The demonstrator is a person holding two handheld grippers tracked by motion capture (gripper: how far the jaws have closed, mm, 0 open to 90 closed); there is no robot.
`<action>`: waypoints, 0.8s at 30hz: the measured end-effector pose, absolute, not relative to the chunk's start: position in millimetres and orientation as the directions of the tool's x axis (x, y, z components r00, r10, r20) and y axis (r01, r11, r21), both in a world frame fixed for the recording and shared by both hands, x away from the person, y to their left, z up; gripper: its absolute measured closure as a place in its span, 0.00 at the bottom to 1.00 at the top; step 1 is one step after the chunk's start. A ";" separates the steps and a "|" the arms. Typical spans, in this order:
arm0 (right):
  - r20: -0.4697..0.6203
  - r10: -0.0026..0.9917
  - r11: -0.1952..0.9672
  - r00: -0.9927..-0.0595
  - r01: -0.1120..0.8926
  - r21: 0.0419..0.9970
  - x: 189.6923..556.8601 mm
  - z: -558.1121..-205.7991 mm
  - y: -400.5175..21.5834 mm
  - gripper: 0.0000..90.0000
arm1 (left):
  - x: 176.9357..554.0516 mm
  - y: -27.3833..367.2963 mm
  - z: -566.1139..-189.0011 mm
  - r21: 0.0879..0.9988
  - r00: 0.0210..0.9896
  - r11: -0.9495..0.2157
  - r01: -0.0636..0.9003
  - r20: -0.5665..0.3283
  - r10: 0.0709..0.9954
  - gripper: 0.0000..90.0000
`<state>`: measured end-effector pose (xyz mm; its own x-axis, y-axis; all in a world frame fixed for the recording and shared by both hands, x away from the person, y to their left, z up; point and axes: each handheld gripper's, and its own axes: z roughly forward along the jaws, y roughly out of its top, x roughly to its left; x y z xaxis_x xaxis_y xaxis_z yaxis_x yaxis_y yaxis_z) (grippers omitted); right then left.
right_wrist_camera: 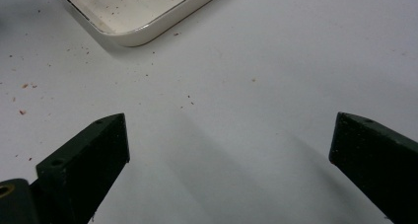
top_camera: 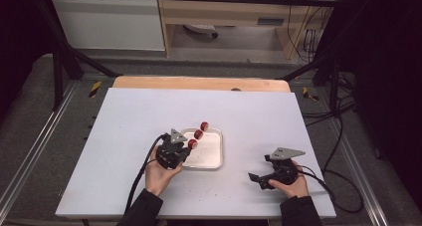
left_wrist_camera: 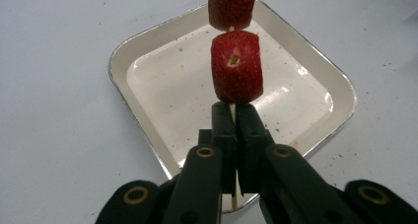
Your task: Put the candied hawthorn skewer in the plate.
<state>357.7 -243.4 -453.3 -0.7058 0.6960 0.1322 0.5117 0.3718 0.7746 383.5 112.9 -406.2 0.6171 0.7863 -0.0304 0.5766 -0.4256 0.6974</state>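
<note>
I find no legible text, brand, number or label in any view. Yellow-and-black hazard stripes (top_camera: 94,88) mark the floor at the table's upper left and upper right corners.

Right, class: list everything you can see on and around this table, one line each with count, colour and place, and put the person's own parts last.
Table: one, white top, centre, scattered with small reddish crumbs.
Tray: one, cream, shallow, mid-table, nothing lying in it.
Skewer: one, pale wooden stick, clamped in the left gripper above the tray.
Fruit pieces: three, red, threaded along the skewer.
Wooden board: one, tan, at the table's far edge.
Left gripper: one, black, shut on the skewer, beside the tray.
Right gripper: one, black, jaws wide apart, right of the tray.
Hands: two, dark sleeves, at the near edge.
</note>
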 end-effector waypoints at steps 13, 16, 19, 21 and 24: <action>0.135 0.699 0.361 -0.702 0.510 0.781 357.4 -452.6 -246.6 0.03 | 392.2 98.9 -425.5 0.617 0.609 -0.480 0.624 0.000 0.793 0.98; 0.131 0.699 0.365 -0.703 0.509 0.780 357.7 -453.3 -246.4 0.03 | 392.8 98.8 -426.6 0.602 0.603 -0.485 0.635 0.006 0.798 0.98; 0.135 0.701 0.363 -0.700 0.514 0.777 357.4 -453.6 -245.9 0.03 | 393.8 98.1 -428.3 0.588 0.600 -0.492 0.642 0.014 0.800 0.98; 0.136 0.700 0.362 -0.701 0.513 0.778 357.5 -453.6 -245.9 0.03 | 394.8 97.4 -429.4 0.583 0.594 -0.489 0.649 0.013 0.804 0.98; 0.137 0.699 0.362 -0.702 0.513 0.779 357.3 -453.3 -246.1 0.03 | 395.3 95.7 -431.0 0.571 0.595 -0.495 0.655 0.014 0.804 0.98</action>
